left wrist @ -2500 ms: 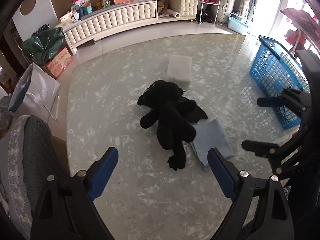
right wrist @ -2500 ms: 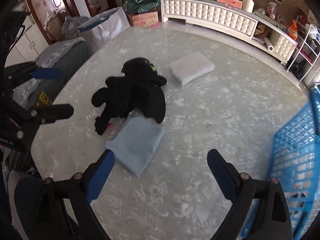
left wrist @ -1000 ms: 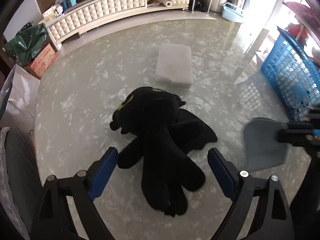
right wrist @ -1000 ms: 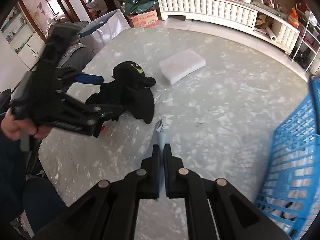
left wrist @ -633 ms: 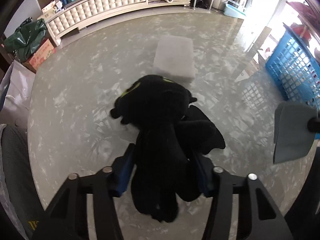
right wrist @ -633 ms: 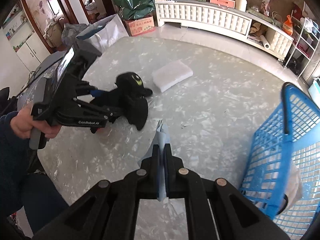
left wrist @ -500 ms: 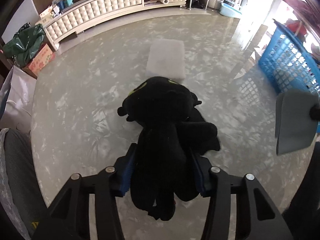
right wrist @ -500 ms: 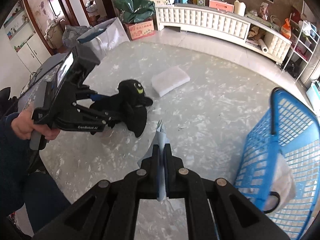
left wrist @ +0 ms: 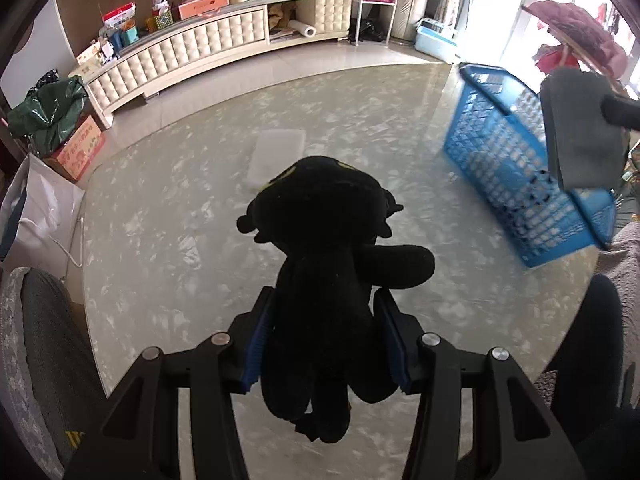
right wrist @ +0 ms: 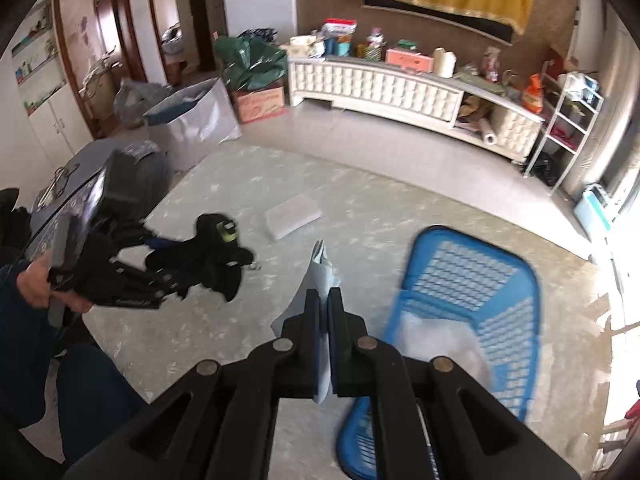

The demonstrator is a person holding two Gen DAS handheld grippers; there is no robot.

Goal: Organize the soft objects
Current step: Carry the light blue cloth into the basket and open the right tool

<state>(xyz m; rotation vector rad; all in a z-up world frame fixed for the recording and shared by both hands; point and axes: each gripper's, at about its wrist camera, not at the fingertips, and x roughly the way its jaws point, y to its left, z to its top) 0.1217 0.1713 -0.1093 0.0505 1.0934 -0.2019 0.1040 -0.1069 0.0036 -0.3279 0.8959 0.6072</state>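
A black plush toy (left wrist: 328, 248) hangs above the marble table (left wrist: 180, 220), its body pinched between the blue pads of my left gripper (left wrist: 325, 320), which is shut on it. The right wrist view shows the same plush (right wrist: 216, 256) held off the table by a hand at the left. My right gripper (right wrist: 324, 300) is shut on a folded light-blue cloth (right wrist: 320, 268), held high near the blue basket (right wrist: 480, 280). In the left wrist view that cloth (left wrist: 580, 132) hangs over the basket (left wrist: 516, 168). A white foam pad (left wrist: 278, 150) lies flat on the table beyond the plush.
Something white (right wrist: 436, 340) lies inside the basket. A grey-cushioned chair (left wrist: 44, 340) and a white paper bag (left wrist: 36, 208) stand off the table's left edge. A cream tufted cabinet (left wrist: 192, 48) runs along the far wall.
My left gripper closed around the plush's body and lifted it off the table. My right gripper rose with the cloth and swung toward the blue basket.
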